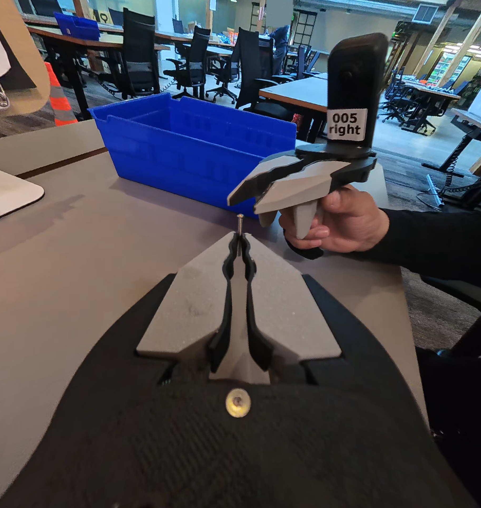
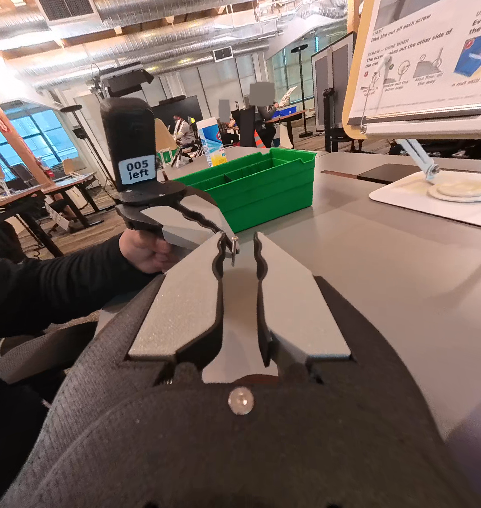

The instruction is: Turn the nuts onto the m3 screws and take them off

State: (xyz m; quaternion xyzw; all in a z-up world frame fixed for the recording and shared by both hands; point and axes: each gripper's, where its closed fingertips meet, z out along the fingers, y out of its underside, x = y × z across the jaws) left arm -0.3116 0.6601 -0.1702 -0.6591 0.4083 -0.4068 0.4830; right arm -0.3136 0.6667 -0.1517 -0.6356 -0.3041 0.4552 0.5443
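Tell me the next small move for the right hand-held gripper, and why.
Probably fetch a nut: the left hand-held gripper pinches a bare screw upright, no nut on it, while the right hand-held gripper is open and empty.

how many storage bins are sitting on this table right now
2: a blue bin beyond the left gripper, and a green bin beyond the right gripper. Others may lie outside view.

— What colours are my two-finger grippers?
— My left gripper [image 1: 240, 236] and right gripper [image 2: 238, 238]: grey fingers, black ribbed bodies.
— The rest?
— Silvery thin metal screw [image 1: 240, 226], blue plastic bin [image 1: 195, 143], green plastic divided bin [image 2: 261, 187], grey table [image 1: 96, 247].
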